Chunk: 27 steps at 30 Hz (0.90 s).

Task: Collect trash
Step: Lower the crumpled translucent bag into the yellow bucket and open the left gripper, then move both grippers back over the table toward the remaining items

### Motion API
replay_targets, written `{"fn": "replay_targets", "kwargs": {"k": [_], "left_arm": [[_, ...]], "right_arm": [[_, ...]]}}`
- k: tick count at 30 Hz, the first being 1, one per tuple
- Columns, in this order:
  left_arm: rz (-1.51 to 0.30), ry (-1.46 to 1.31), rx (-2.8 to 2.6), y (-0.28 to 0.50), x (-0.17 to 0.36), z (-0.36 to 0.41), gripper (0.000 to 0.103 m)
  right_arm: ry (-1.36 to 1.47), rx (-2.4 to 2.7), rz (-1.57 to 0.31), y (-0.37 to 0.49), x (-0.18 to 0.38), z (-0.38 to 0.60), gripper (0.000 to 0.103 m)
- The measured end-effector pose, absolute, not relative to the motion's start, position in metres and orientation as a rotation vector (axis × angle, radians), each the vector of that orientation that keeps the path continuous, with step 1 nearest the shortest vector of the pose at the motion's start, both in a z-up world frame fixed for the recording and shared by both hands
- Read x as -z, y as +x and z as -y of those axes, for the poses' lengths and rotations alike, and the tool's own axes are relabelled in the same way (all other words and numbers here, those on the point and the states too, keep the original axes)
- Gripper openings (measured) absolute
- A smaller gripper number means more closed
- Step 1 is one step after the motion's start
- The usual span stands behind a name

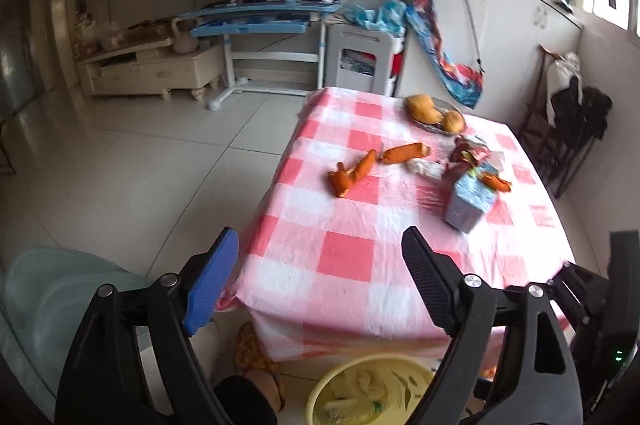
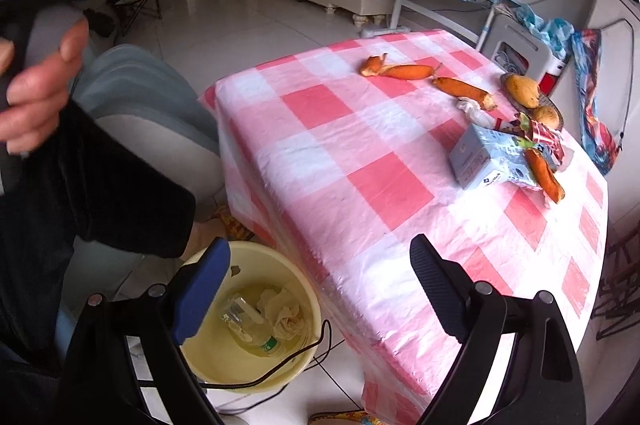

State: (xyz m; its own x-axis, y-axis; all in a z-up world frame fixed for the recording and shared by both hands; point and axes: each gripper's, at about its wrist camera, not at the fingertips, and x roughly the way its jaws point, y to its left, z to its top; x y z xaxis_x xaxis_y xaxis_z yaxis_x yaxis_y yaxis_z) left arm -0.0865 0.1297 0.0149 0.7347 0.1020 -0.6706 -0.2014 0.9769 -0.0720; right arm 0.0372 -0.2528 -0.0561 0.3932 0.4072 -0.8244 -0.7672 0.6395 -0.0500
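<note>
Closest thing down here is the pale yellow plastic bucket (image 2: 256,309) on the floor, tucked right against the near edge of the table, I'd guess so stuff can be dropped straight off the edge into it. It already holds a clear plastic bottle (image 2: 250,325) and some crumpled tissue (image 2: 286,313).

Both tools hover above that near edge. The left gripper (image 1: 320,285) has its jaws spread wide with nothing between them, and the right gripper (image 2: 320,293) is the same, released and empty, so probably between pickups.

Further out on the pink-and-white checked plastic tablecloth (image 2: 320,153) sits the rest of the trash: a light blue crushed drink carton (image 2: 486,161) lying on its side, long axis running roughly left to right across the table, with an orange peel strip (image 2: 544,175) resting on its right end and angling toward the near-right edge. Just behind is a red-and-white wrapper (image 2: 544,137) and a white tissue wad (image 2: 474,109).

Beyond those, two more orange peel pieces (image 2: 404,69) lie nearly end to end across the far side. A plate of yellowish fruit (image 2: 532,97) sits at the far right, likely not trash.
</note>
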Motion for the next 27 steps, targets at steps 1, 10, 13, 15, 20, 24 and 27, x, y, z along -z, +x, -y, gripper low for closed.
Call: {"fn": "replay_targets", "kwargs": {"k": [1, 10, 13, 15, 20, 24, 27], "left_arm": [[-0.736, -0.152, -0.176, -0.085, -0.008, -0.131, 0.081], [-0.785, -0.215, -0.223, -0.080, 0.012, -0.146, 0.083], [-0.794, -0.232, -0.210, -0.078, 0.013, -0.147, 0.083], [-0.792, -0.227, -0.206, -0.077, 0.012, -0.144, 0.083], [-0.786, -0.210, -0.189, -0.075, 0.008, -0.136, 0.085], [-0.778, -0.188, -0.183, -0.074, 0.005, -0.131, 0.087], [-0.764, -0.167, -0.185, -0.074, 0.002, -0.129, 0.089]], "right_arm": [[-0.456, -0.772, -0.883, 0.040, 0.057, 0.252, 0.087], [-0.439, -0.743, -0.870, 0.051, 0.065, 0.238, 0.087], [-0.427, -0.743, -0.865, 0.054, 0.066, 0.233, 0.087], [-0.419, -0.743, -0.861, 0.056, 0.067, 0.229, 0.087], [-0.397, -0.745, -0.851, 0.062, 0.067, 0.220, 0.087], [-0.398, -0.737, -0.848, 0.062, 0.068, 0.214, 0.087], [-0.395, -0.731, -0.858, 0.063, 0.071, 0.213, 0.088]]}}
